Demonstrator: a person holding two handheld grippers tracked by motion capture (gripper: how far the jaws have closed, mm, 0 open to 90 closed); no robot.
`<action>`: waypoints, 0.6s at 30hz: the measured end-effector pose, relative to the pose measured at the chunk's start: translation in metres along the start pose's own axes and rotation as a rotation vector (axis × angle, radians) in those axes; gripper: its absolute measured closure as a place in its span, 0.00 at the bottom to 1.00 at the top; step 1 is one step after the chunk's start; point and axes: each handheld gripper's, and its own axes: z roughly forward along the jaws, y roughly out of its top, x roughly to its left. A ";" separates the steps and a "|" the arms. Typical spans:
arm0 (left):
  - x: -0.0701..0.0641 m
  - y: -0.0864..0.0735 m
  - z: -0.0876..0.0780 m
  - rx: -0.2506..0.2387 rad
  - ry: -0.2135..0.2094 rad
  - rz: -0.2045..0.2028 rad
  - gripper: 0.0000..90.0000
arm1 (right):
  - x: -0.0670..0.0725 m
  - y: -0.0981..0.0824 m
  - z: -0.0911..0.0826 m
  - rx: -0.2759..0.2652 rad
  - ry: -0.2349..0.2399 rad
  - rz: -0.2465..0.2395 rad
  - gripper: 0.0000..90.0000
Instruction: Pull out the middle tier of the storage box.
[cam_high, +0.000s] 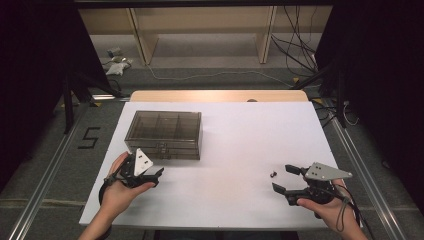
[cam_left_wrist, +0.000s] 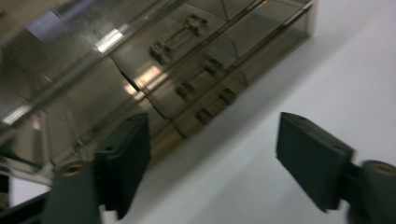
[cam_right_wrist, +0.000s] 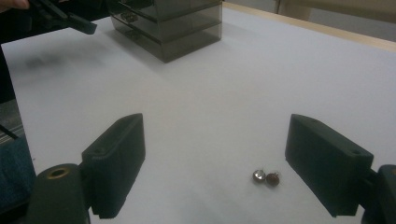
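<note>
Right gripper view: two small studs (cam_right_wrist: 266, 177) lie just right of centre between the right gripper's (cam_right_wrist: 233, 163) spread fingers.

Two small round studs (cam_right_wrist: 266, 178), touching, on table

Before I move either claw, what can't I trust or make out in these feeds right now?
- The two small round metallic pieces on the white table: too small in the high view, soft in the right gripper view; what they are is unclear.
- The smoky transparent plastic compartment box: contents unreadable through tinted walls and glare; the left gripper view is motion-blurred and cuts it off at the frame edge.
- Whether the box's front latches are fastened: blurred.
</note>
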 end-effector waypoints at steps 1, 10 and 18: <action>-0.003 0.002 0.006 0.000 0.028 0.061 0.40 | 0.000 0.000 0.000 -0.001 0.002 0.004 0.23; -0.013 0.003 0.025 0.000 0.153 0.365 0.59 | 0.000 0.000 0.001 -0.001 0.012 0.010 0.24; -0.018 0.002 0.035 0.036 0.184 0.506 0.66 | 0.000 0.000 0.001 -0.003 0.013 0.017 0.24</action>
